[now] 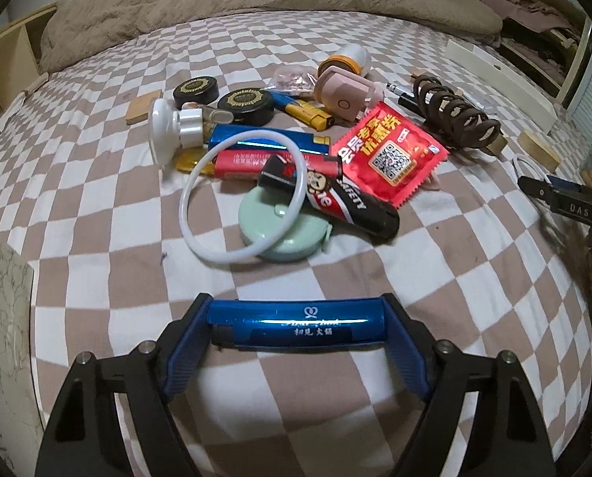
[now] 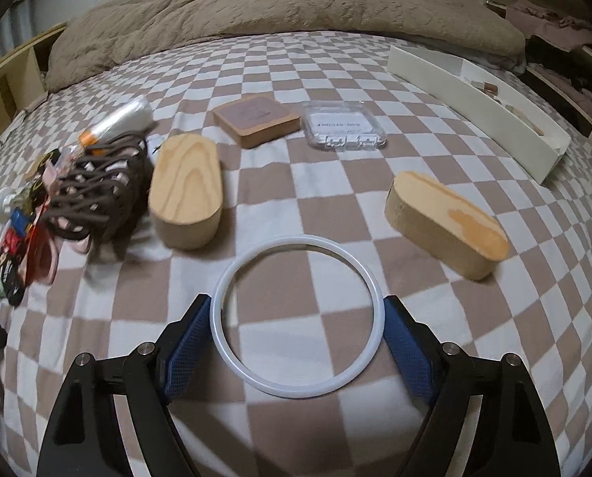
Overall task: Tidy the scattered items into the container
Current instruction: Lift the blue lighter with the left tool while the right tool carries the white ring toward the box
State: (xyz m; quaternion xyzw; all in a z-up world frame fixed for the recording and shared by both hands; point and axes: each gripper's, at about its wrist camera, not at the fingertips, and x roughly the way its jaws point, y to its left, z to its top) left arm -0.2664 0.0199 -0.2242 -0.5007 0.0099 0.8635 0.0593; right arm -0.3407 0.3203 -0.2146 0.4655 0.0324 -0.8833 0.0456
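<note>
My left gripper (image 1: 296,306) is shut on a shiny blue lighter (image 1: 296,324), one pad on each end, just above the checked bedsheet. Beyond it lies a pile: a second white ring (image 1: 185,206), a mint tape measure (image 1: 292,238), a black lighter (image 1: 351,206), a red sachet (image 1: 391,155) and brown hair ties (image 1: 455,115). My right gripper (image 2: 297,302) is shut on a thin white ring (image 2: 302,239), with the pads pressing its left and right sides. The long white container (image 2: 474,91) lies at the far right, with a few small things inside.
Two oval wooden blocks (image 2: 184,190) (image 2: 447,222), a square brown coaster (image 2: 256,119) and a clear plastic case (image 2: 343,125) lie ahead of the right gripper. A beige blanket (image 2: 256,8) is bunched along the far side of the bed. Two black round tins (image 1: 196,89) sit behind the pile.
</note>
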